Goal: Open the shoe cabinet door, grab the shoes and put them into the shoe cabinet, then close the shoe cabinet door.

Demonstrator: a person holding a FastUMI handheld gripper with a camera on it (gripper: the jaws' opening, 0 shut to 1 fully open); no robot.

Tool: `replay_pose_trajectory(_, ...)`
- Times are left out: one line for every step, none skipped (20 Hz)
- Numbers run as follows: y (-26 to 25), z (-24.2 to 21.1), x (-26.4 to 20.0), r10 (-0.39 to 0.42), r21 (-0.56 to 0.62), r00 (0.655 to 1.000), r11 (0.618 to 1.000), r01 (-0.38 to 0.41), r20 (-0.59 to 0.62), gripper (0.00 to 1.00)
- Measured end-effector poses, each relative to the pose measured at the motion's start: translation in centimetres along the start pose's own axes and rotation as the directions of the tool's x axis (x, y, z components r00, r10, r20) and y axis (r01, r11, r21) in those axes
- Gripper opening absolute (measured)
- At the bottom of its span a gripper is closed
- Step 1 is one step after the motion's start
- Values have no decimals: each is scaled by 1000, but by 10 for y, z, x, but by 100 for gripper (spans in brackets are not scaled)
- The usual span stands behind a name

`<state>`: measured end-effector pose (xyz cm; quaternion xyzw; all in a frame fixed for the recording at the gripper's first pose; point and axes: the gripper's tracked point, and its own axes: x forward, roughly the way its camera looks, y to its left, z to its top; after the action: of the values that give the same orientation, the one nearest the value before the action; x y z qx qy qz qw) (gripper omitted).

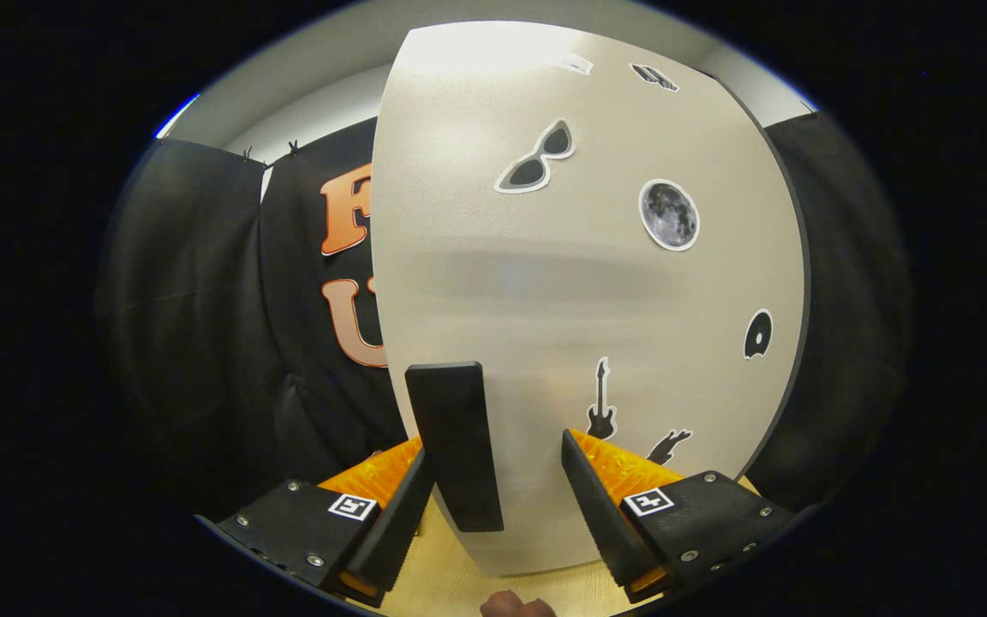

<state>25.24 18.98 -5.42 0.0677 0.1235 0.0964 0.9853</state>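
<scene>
The shoe cabinet door [579, 283] stands close in front of me, a pale beige panel with several dark stickers on it. A black upright handle [455, 441] is fixed near the door's left edge. My gripper [495, 447] is open, and the handle sits between the fingers. The handle is right against the left finger [395, 514], while a wide gap separates it from the right finger [601, 506]. I cannot tell from here whether the door is swung out or flush with the cabinet.
Black booth cloth [202, 326] hangs to the left of the door and behind it on the right. A light wooden surface [451, 583] lies below the door. A small part of a hand [515, 605] shows under the fingers.
</scene>
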Motion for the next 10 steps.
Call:
replay_pose_trajectory(1, 0, 3, -2, 1, 1000, 1000, 2, -1, 90)
replay_pose_trajectory(1, 1, 5, -5, 3, 1000, 1000, 5, -1, 89)
replay_pose_trajectory(0, 2, 7, -11, 6, 1000, 1000, 11, -1, 89)
replay_pose_trajectory(0, 2, 9, -23, 7, 1000, 1000, 23, 2, 90)
replay_pose_trajectory(1, 2, 10, -38, -1, 999, 999, 38, 3, 90)
replay_pose_trajectory(0, 2, 12, -53, -11, 999, 999, 53, 7, 90)
replay_pose_trajectory(-1, 2, 14, -68, -15, 998, 998, 68, 9, 90)
replay_pose_trajectory(-1, 3, 17, -80, -7, 997, 997, 80, 10, 90)
replay_pose_trajectory(-1, 3, 19, -90, 5, 996, 996, 90, 6, 90)
replay_pose_trajectory(0, 4, 20, -101, 11, 995, 995, 101, 6, 90)
